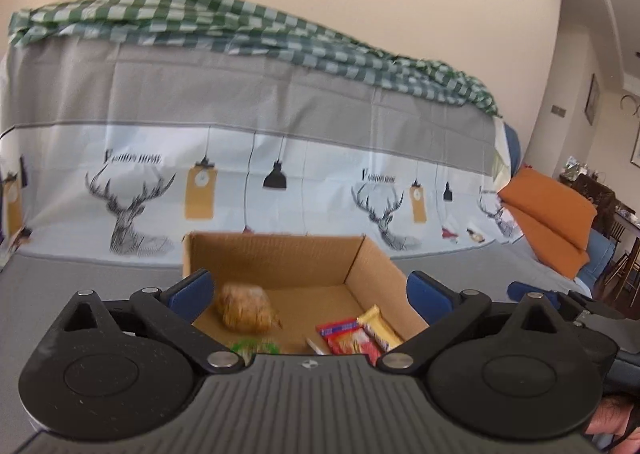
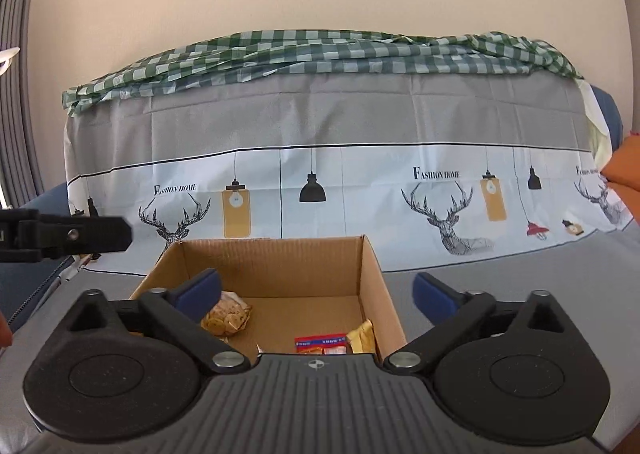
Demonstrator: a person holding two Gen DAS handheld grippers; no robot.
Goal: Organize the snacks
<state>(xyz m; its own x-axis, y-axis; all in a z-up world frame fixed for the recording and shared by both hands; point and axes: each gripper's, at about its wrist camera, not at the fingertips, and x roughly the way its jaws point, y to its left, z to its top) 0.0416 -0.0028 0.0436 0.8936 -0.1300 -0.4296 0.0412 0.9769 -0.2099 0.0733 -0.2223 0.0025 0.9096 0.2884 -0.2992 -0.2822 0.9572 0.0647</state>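
The left gripper [image 1: 310, 290] stands wide open, nothing between its blue pads. Beyond it sits an open cardboard box [image 1: 280, 258] holding a clear bag of biscuits [image 1: 246, 308] at ten o'clock, a red packet [image 1: 348, 338] and a yellow bar [image 1: 380, 328] at four o'clock.

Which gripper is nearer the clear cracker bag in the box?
Left, narrowly, as far as I can tell. The left gripper has the bag beside its left finger; the right gripper sits farther right.

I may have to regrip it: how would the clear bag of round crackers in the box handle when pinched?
The bag of crackers looks soft and crinkly, so probably floppy and slippery. The loose rounds inside likely crack under a hard pinch. It seems light.
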